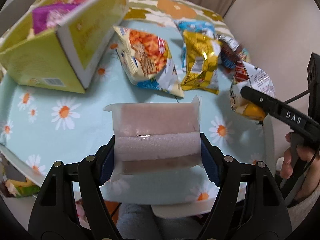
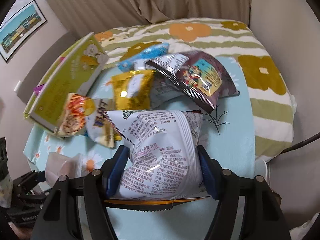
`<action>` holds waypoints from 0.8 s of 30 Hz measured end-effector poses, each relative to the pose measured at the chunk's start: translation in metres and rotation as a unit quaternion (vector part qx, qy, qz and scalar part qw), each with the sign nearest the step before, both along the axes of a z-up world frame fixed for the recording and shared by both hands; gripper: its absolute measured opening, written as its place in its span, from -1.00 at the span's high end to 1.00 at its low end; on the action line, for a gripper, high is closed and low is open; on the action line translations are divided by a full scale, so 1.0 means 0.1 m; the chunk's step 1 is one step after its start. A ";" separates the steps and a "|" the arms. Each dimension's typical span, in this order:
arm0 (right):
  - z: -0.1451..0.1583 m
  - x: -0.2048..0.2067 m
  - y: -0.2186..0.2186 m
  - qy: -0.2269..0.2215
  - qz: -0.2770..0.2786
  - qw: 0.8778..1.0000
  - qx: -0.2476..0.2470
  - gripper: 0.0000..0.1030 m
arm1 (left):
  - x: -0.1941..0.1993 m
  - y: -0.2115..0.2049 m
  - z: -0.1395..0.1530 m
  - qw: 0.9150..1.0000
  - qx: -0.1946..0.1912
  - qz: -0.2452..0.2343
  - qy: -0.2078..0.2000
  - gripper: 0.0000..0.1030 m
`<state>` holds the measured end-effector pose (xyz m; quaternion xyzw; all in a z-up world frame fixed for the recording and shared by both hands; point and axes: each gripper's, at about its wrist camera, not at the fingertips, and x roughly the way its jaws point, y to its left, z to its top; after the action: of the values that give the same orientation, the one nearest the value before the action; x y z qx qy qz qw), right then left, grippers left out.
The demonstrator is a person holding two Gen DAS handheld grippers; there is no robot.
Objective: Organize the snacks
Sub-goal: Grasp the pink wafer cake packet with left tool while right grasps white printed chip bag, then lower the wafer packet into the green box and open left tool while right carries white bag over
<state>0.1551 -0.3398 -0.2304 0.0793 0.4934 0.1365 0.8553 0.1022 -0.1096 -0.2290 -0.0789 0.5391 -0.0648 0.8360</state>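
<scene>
My left gripper (image 1: 158, 160) is shut on a translucent pink-white wrapped snack (image 1: 156, 136), held above the daisy tablecloth (image 1: 60, 120). My right gripper (image 2: 164, 172) is shut on a white snack bag (image 2: 160, 150) with printed text facing me; that bag also shows in the left wrist view (image 1: 252, 92) at the right. A yellow-green cardboard box (image 1: 50, 60) stands at the left with purple and pink packets (image 1: 52, 18) inside. Loose bags lie beyond: an orange-white one (image 1: 148, 56), a gold one (image 1: 200, 62), a dark brown one (image 2: 198, 78) and a blue one (image 2: 144, 56).
A bed with a striped flower blanket (image 2: 260, 60) lies behind the table. Beige curtains (image 2: 140, 0) hang at the back and a framed picture (image 2: 20, 30) is on the left wall. Another packet (image 1: 18, 184) lies past the table's left edge.
</scene>
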 end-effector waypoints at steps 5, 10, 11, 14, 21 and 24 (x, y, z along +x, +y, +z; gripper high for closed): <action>0.37 -0.23 0.11 -0.030 0.012 0.999 0.011 -0.25 | -0.16 0.17 0.41 0.999 -0.004 0.012 -0.033 -0.39; 0.75 -0.39 0.28 -0.061 0.032 0.997 0.025 -0.25 | -0.32 0.41 0.86 0.997 0.006 0.033 -0.070 -0.39; 0.84 -0.42 0.33 -0.069 0.036 0.996 0.029 -0.25 | -0.34 0.48 0.93 0.996 0.008 0.040 -0.076 -0.39; 1.06 -0.47 0.53 -0.086 0.046 0.994 0.040 -0.25 | -0.37 0.72 1.14 0.994 0.012 0.060 -0.095 -0.39; 1.45 -0.42 0.99 -0.116 0.071 0.989 0.061 -0.25 | -0.24 1.37 1.47 0.988 0.017 0.096 -0.124 -0.39; 1.56 -0.32 1.24 -0.124 0.076 0.987 0.068 -0.25 | -0.12 1.64 1.56 0.987 0.015 0.099 -0.129 -0.39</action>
<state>0.1228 -0.2159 -0.0741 0.0822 0.3775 0.2428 0.8898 0.0905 0.0548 -0.0733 -0.1104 0.4171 0.0173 0.9020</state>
